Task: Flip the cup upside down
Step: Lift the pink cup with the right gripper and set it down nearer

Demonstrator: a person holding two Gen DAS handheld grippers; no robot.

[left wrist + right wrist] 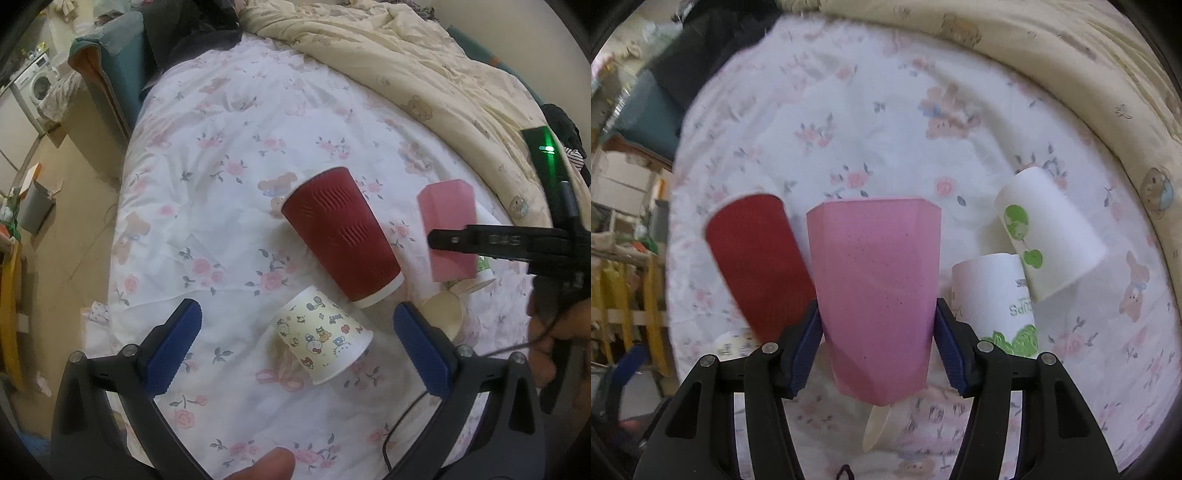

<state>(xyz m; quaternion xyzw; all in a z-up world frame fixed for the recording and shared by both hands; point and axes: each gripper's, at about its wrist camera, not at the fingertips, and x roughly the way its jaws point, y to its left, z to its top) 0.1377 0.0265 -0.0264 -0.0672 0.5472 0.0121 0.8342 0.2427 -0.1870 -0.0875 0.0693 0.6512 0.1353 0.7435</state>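
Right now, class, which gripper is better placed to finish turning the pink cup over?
The right gripper: its blue pads already clamp the pink cup. The left gripper hangs open over the cartoon paper cup, holding nothing.

**Pink cup, base away from us**

We see a faceted pink plastic cup (875, 295), speckled and translucent, held above the floral bedsheet (849, 129) with its closed base pointing away and its wider mouth end toward the right wrist camera, beside a red cup (753, 266).
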